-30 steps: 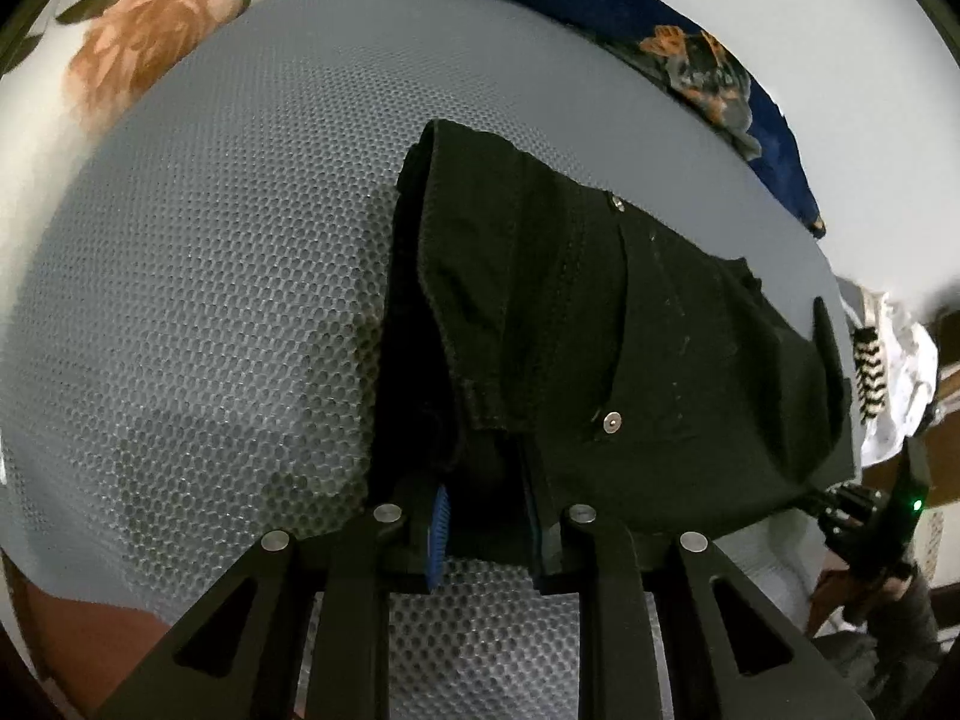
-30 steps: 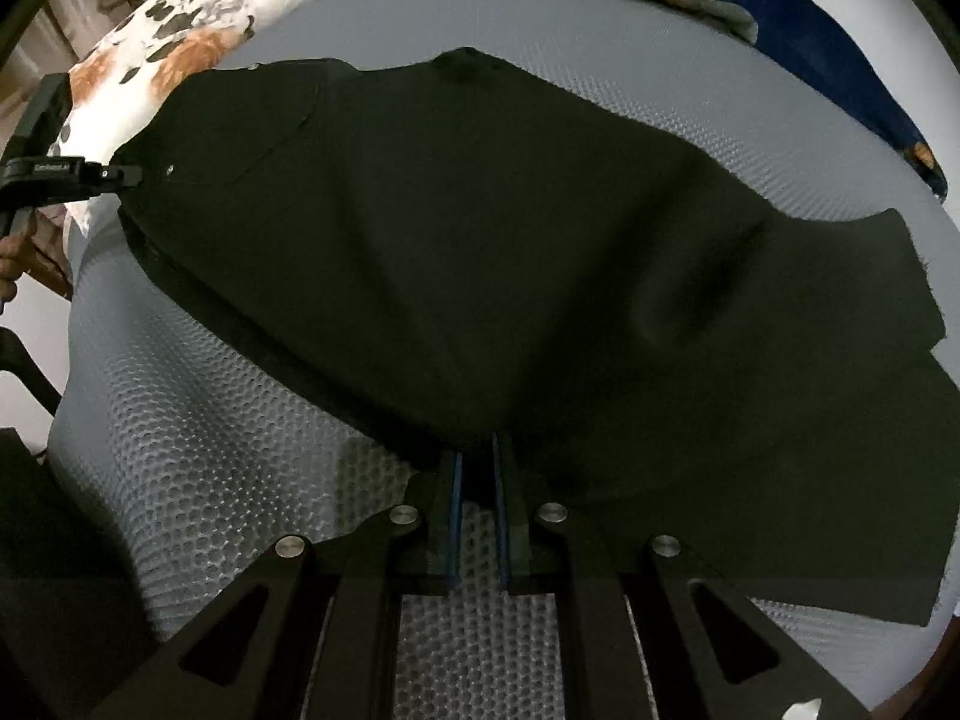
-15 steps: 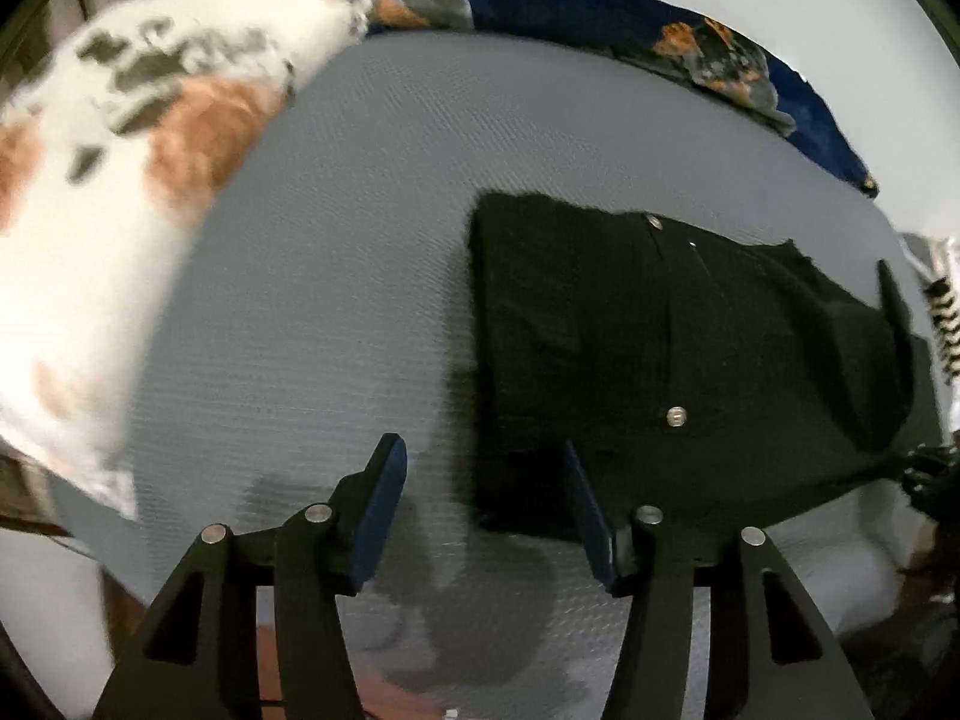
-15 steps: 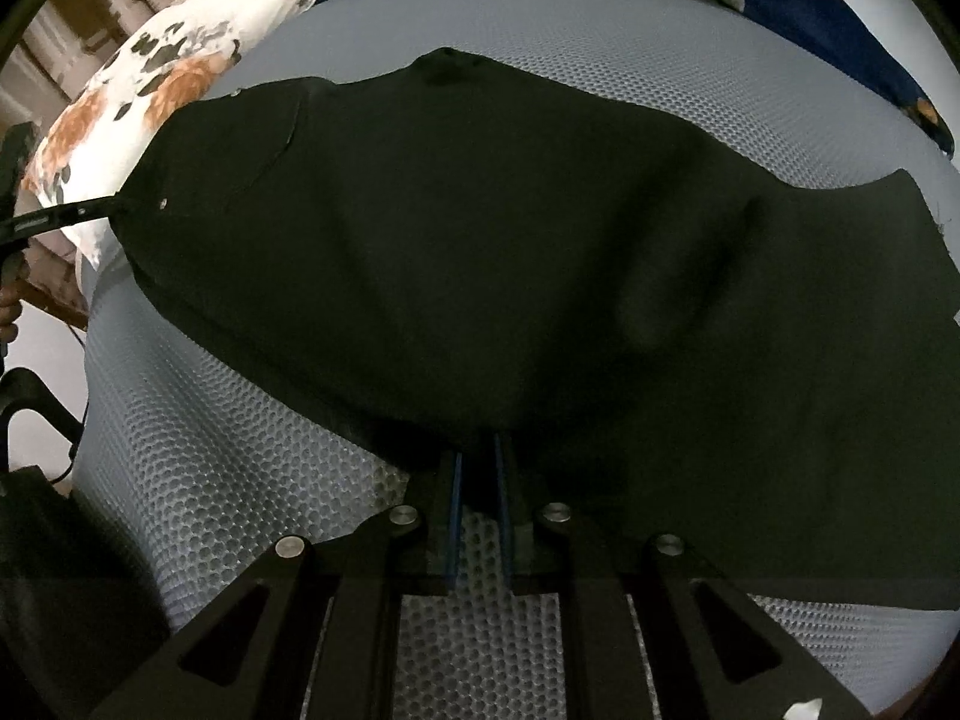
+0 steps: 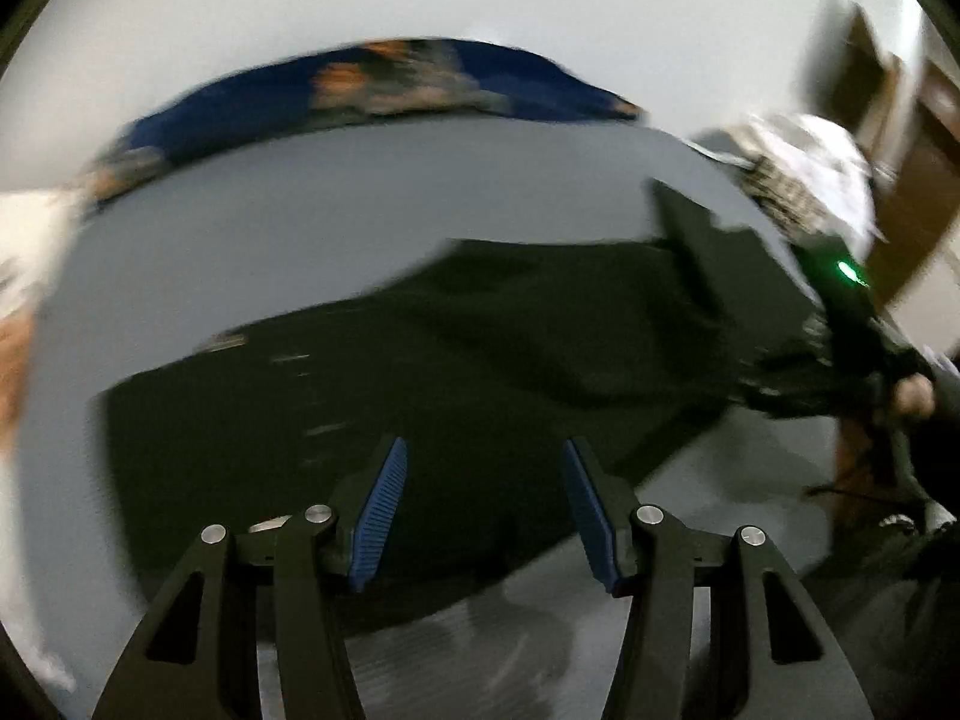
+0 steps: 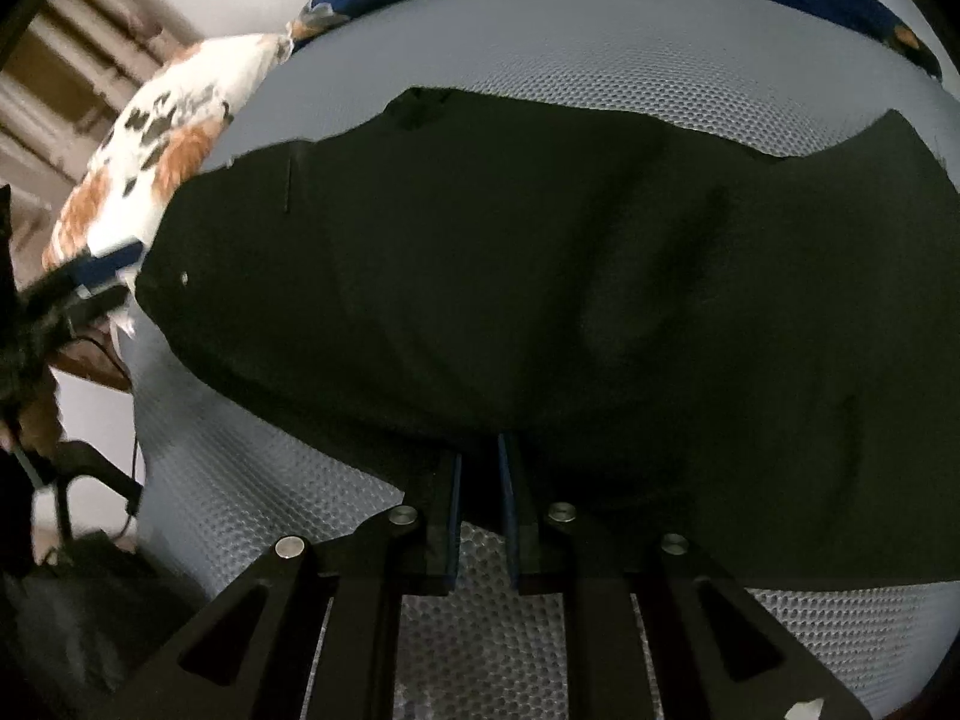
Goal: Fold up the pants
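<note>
Left wrist view: the left gripper [image 5: 483, 507] is spread wide and grips nothing. The black pants [image 5: 420, 372] lie on the grey mesh surface [image 5: 300, 204] directly ahead of and beneath the blue pads [image 5: 381, 516]; the long axis runs left to right. The view is blurred.

Right wrist view: the right gripper [image 6: 480, 501] is pressed together, pinching the near edge of the pants [image 6: 540, 276]. The cloth spreads away from it, flat with shallow wrinkles. The right gripper is nearer.
</note>
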`<state>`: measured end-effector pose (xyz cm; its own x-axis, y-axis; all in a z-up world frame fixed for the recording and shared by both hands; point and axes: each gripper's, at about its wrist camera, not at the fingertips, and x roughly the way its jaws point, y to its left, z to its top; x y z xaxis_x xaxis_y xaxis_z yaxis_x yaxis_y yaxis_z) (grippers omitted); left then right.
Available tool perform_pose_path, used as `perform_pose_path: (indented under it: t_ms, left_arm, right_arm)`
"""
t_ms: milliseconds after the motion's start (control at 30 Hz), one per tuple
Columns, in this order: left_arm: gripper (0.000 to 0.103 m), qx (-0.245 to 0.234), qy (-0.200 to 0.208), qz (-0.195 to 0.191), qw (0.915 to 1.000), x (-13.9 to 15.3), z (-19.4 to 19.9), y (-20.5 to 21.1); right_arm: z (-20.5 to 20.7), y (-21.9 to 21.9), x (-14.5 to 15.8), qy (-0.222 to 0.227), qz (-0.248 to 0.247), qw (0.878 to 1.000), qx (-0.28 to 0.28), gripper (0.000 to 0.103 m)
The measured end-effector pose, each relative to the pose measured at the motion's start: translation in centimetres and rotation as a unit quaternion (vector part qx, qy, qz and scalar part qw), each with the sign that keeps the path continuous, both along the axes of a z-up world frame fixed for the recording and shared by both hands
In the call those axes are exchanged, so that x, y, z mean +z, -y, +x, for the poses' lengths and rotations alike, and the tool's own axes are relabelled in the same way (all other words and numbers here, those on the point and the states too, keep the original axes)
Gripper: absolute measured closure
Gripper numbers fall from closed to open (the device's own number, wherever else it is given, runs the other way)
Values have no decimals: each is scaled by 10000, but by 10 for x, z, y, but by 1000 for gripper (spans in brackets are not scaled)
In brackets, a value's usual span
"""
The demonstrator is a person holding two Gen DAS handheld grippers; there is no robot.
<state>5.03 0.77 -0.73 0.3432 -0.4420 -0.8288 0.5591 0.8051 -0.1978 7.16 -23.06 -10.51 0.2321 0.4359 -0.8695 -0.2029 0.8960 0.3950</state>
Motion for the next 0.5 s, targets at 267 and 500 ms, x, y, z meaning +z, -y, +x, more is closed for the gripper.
perform_pose_path:
  t_ms: [267, 500]
  left_arm:
    - [48, -954, -238, -27, 9952, -35, 4, 92]
    - [73, -1274, -489, 196, 9905, -63, 1, 137]
  right_arm:
    - [4, 2, 1, -28, 107, 9999, -13, 91]
    - [6, 5, 3, -3, 233, 9997, 8, 90]
